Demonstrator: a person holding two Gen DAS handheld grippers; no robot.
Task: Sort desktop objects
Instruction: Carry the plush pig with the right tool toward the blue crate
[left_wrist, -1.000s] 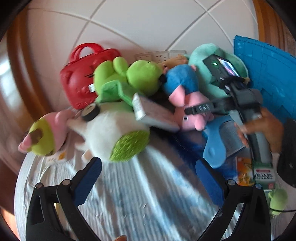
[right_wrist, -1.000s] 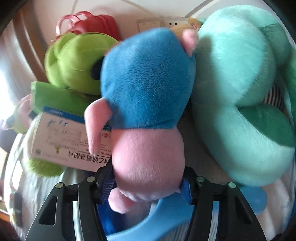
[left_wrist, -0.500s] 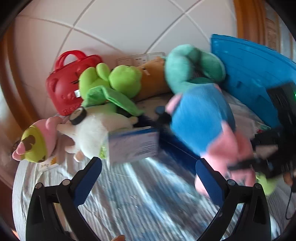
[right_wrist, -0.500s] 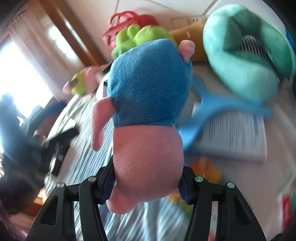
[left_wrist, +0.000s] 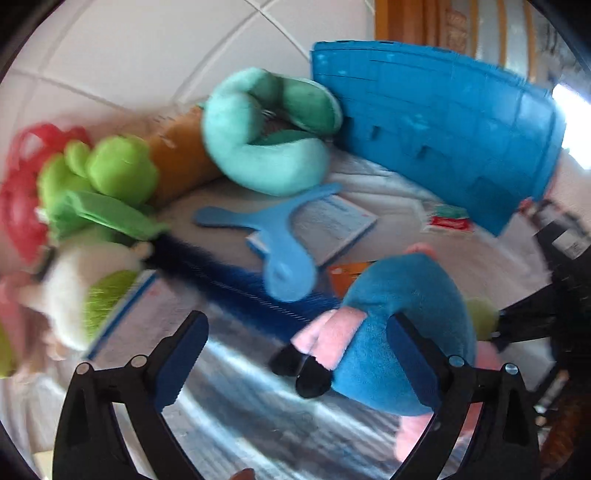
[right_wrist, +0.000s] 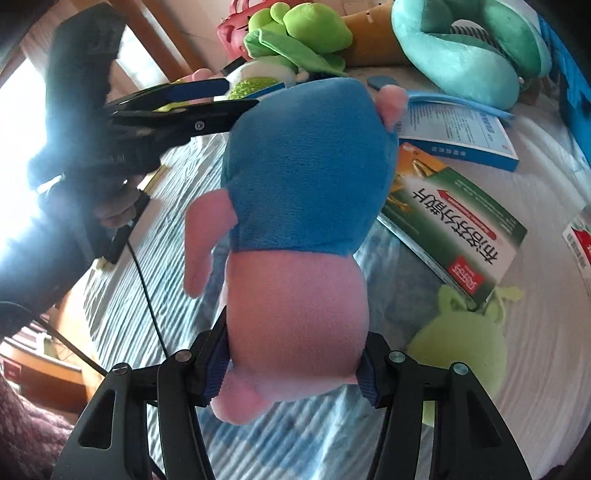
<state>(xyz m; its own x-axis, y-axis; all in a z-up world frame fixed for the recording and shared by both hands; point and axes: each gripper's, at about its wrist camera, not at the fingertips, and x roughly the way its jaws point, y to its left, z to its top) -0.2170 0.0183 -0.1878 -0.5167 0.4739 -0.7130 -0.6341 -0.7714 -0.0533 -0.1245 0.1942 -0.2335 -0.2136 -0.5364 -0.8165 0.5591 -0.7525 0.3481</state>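
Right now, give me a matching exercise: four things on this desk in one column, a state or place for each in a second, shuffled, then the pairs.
Things
1. blue and pink plush
2. left gripper
3. teal neck pillow
4. green box with red label

States or places
A. open, nothing between its pads
B. lying flat on the striped cloth
C. clamped in the right gripper
D. beside the blue crate

Pairs: 1-C, 2-A, 3-D, 4-B

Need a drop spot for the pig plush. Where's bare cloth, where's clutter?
Free: the striped cloth ahead of the left gripper, bordered by the dark blue brush. Crowded: green plush, teal neck pillow and boxes further back.
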